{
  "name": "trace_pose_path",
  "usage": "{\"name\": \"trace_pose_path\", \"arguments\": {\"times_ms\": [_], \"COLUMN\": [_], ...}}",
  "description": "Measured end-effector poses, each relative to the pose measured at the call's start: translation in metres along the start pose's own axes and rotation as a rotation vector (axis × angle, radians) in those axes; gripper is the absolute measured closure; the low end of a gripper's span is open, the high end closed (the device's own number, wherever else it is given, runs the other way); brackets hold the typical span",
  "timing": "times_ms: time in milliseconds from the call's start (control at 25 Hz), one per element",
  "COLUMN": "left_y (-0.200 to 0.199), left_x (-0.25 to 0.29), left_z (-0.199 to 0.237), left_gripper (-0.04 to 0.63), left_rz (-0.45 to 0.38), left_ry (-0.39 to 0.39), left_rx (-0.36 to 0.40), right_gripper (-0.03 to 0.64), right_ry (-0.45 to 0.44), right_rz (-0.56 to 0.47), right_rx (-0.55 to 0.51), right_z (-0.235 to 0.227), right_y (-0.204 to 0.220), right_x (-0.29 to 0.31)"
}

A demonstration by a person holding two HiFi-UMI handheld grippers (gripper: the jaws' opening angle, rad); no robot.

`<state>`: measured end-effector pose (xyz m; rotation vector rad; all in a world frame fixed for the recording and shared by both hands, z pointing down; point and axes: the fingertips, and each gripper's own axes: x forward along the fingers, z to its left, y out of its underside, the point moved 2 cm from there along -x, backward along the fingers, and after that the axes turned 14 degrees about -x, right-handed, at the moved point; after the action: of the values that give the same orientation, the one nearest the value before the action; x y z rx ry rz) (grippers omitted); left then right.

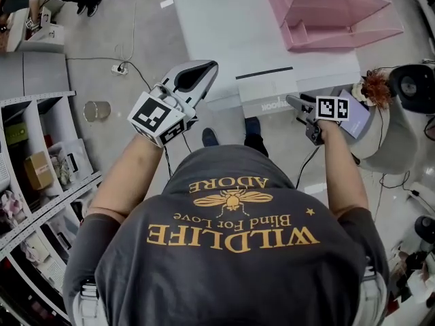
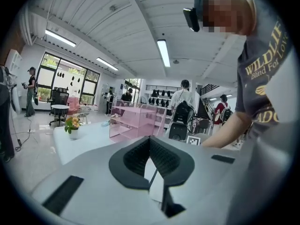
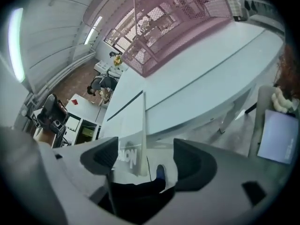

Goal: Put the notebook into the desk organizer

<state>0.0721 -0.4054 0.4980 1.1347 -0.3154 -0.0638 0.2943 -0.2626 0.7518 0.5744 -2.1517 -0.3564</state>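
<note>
White table (image 1: pixel 224 26), notebook (image 1: pixel 268 90) | shirt (image 1: pixel 231 250) "WILDLIFE" | left gripper (image 2: pixel 150 142) closed | right gripper (image 3: pixel 145 157) open

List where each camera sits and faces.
Head view: on the head, facing steeply down at table, notebook, shirt, left gripper and right gripper.
Left gripper view: on that gripper, facing across the table; shut jaws, shirt show.
Right gripper view: on that gripper, facing the notebook; open jaws, a shoe show.
All share the pink organizer.

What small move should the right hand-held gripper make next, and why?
Probably ease the right hand-held gripper forward onto the notebook. Its jaws stand apart and empty, and the notebook lies at the near edge of the table, just ahead and in line with them.
</note>
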Motion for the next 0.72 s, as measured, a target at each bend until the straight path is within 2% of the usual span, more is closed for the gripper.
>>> {"name": "trace_pose_path", "arguments": {"times_ms": [240, 320, 520, 600, 720], "left_y": [0.038, 0.045, 0.049, 0.045, 0.032], "left_x": [0.033, 0.04, 0.048, 0.05, 0.055], "left_z": [0.009, 0.011, 0.011, 0.009, 0.007], "left_gripper": [0.595, 0.595, 0.595, 0.595, 0.595], "left_rz": [0.082, 0.096, 0.104, 0.097, 0.07], "left_ry": [0.028, 0.037, 0.049, 0.053, 0.06], "left_rx": [-0.032, -0.042, -0.061, -0.065, -0.06], "right_gripper": [0.272, 0.304, 0.456, 0.551, 0.606], "right_ry": [-0.043, -0.058, -0.078, -0.057, -0.069], "right_rz": [0.0, -0.01, 0.013, 0.009, -0.042], "right_rx": [0.022, 0.023, 0.048, 0.056, 0.066], "right_z": [0.004, 0.007, 0.02, 0.02, 0.023], "right_y": [0.004, 0.001, 0.001, -0.001, -0.014], "right_x": [0.016, 0.02, 0.014, 0.001, -0.024]}}
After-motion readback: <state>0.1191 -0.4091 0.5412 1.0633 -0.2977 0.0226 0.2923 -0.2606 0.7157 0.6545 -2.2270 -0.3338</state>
